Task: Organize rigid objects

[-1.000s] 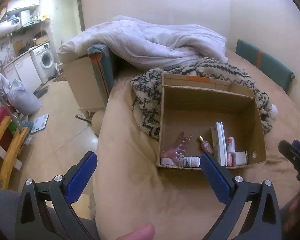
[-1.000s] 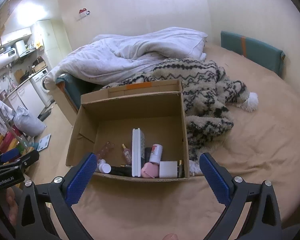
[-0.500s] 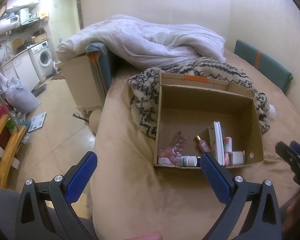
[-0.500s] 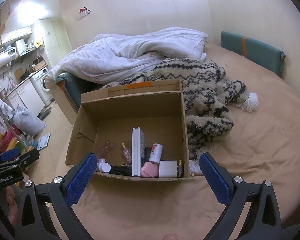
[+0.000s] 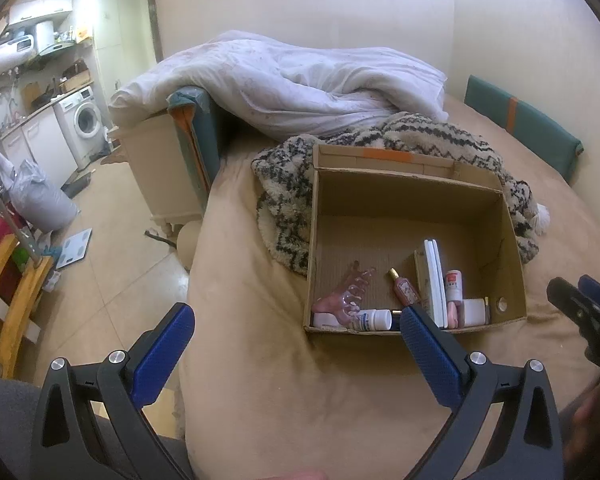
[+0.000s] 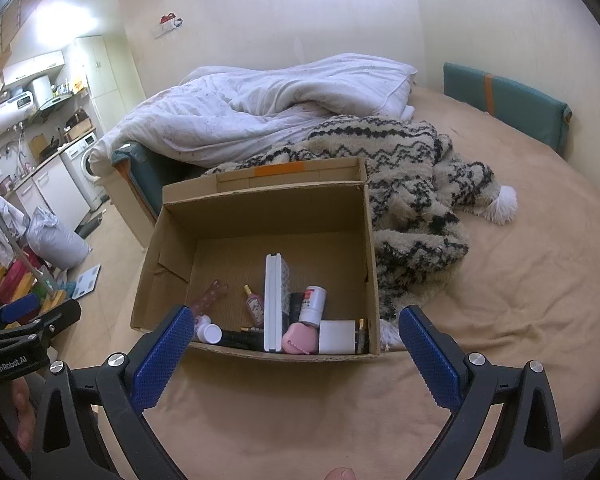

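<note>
The small things all sit in the cardboard box (image 6: pixel 260 216) on the bed (image 6: pixel 520 288), bunched at its 6 o'clock side. Nothing loose shows on the bed. Both the left tongs (image 5: pixel 296 330) and the right tongs (image 6: pixel 294 332) are wide and hold nothing, so the tidying looks done, or the things may yet come out.

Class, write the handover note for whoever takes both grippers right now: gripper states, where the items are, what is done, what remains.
Left gripper: open, holding nothing, short of the cardboard box.
Right gripper: open, holding nothing, at the box's near wall.
Items: all along the near wall: white case on edge, pink heart, perfume bottle, white pill bottle, pink hair claw.
Done: none seen outside the box.
Left: tidy them inside, probably.
</note>
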Demonstrator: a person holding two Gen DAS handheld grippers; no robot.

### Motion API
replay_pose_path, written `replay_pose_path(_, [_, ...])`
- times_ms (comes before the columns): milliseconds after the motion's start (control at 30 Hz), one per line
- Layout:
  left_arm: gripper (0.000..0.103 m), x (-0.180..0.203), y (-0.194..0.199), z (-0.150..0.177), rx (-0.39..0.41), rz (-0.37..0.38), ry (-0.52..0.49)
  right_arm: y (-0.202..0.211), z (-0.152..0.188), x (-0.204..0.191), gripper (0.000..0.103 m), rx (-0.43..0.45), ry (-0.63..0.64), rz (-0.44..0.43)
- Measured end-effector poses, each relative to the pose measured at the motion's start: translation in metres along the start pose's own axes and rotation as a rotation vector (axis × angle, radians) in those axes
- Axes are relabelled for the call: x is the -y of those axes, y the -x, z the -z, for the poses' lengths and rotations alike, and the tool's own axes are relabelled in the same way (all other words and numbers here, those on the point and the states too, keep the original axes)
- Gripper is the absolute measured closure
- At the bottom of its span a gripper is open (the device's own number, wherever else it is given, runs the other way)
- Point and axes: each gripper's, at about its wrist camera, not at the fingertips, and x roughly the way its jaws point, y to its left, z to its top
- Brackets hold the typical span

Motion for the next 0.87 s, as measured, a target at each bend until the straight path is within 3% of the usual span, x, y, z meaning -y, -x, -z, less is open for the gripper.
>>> replay_pose_path(867, [0.0, -0.0001, -0.004, 0.0022, -0.009, -0.011, 0.005, 0.0003, -0.0001, -0.0026, 0.0, 0.012, 0.011, -0.004])
